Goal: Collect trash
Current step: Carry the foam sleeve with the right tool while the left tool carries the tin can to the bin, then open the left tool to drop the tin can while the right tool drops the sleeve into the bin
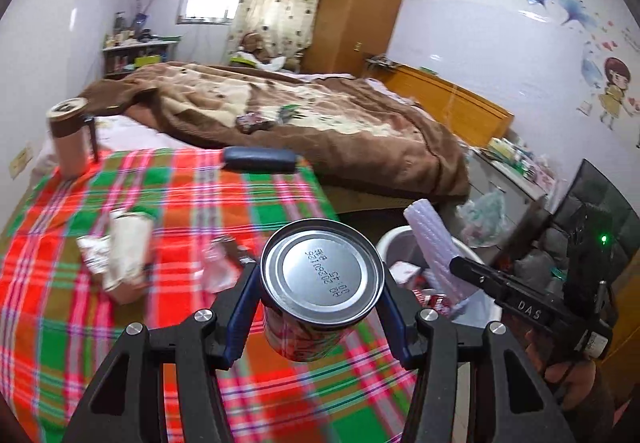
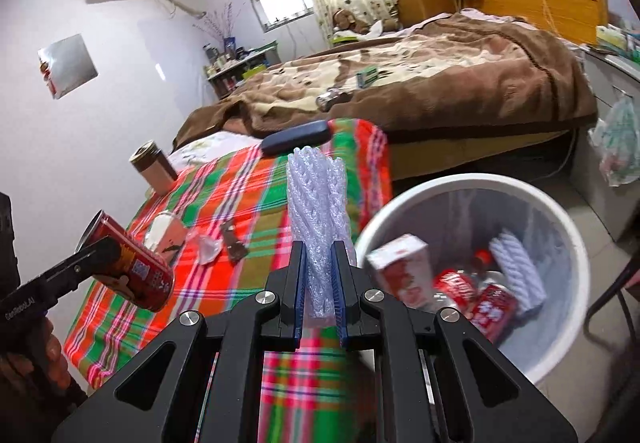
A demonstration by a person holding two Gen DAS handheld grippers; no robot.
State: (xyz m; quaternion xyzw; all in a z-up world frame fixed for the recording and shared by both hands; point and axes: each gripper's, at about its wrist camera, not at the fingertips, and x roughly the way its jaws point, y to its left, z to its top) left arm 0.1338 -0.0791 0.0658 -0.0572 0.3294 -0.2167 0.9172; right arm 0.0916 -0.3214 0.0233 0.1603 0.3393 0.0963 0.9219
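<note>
Gripping a foam sleeve [image 2: 318,219] upright, the right gripper [image 2: 319,295] (nearer) has the white bin [image 2: 560,211] lower right; the left gripper [image 1: 320,295] clamps a can [image 1: 320,283].

Both grippers are black frames with blue finger pads and round silver screws. The right gripper [image 1: 460,267] bears white "DAS" lettering and a green light; the left gripper [image 2: 92,255] reads "GenRobot.AI".

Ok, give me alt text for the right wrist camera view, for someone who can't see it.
The right tool is shut on a strip of white foam netting above a plaid cloth, beside a white trash bin already holding red packaging. At left, the left tool grips a red can; a bed with a brown blanket lies behind.
</note>
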